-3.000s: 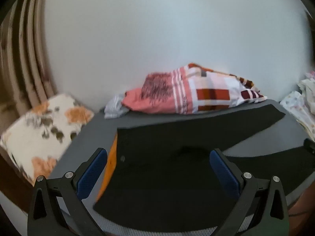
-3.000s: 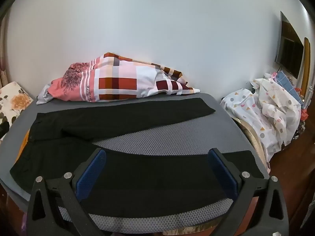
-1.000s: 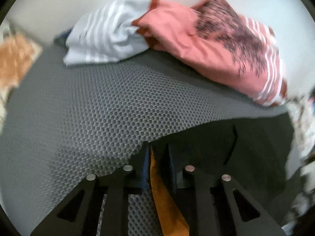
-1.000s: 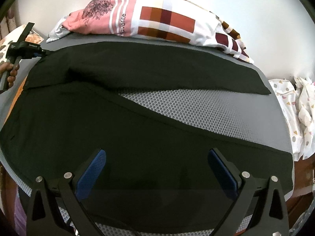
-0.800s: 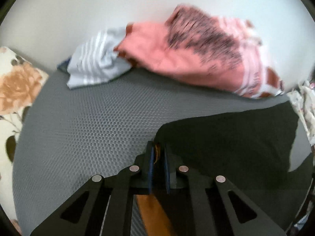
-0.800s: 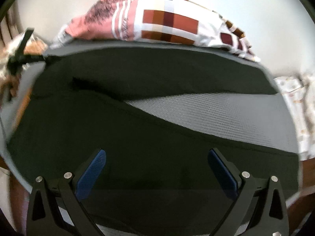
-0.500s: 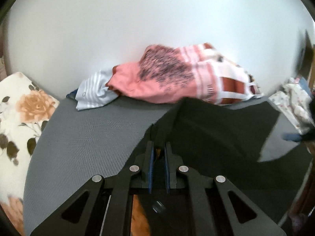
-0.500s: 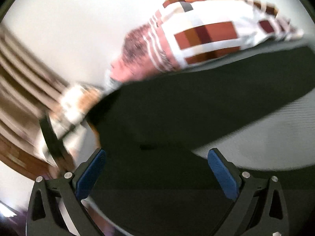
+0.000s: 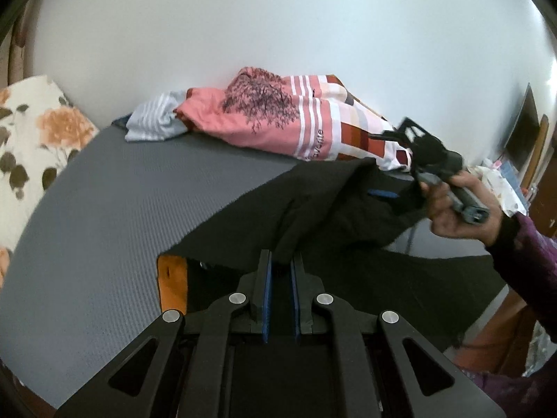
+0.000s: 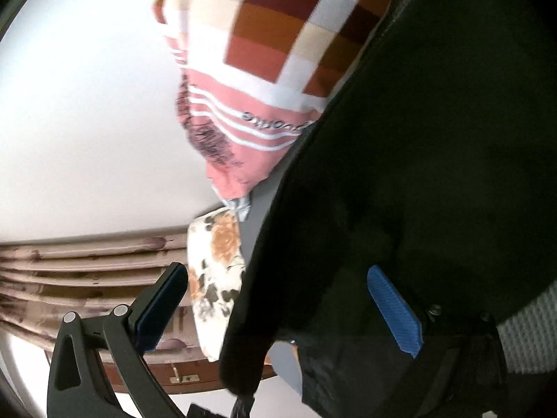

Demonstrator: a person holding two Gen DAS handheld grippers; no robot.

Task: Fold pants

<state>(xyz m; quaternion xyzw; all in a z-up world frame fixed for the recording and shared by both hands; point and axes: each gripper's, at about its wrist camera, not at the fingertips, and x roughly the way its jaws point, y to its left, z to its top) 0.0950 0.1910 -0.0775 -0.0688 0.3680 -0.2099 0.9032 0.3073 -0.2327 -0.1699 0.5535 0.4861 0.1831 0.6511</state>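
The black pants [image 9: 348,216] lie on the grey mesh bed [image 9: 115,205]; their orange-lined waist edge [image 9: 172,278] shows at the near left. My left gripper [image 9: 279,268] is shut on a fold of the waist and holds it lifted off the bed. My right gripper [image 10: 275,296] is open and rolled sideways, with the raised black fabric [image 10: 435,139] hanging between its blue pads. In the left wrist view it appears at the right [image 9: 400,170], held in a hand, against the far pant leg.
A pink, white and checked blanket [image 9: 296,122] and a striped cloth [image 9: 153,122] lie at the bed's far edge by the white wall. A floral pillow [image 9: 31,136] lies left. A pile of printed laundry [image 9: 501,188] is at the right.
My left gripper has drawn the gripped waist corner up and back toward the near side. My right gripper has rolled sideways and moved in around the lifted far leg.
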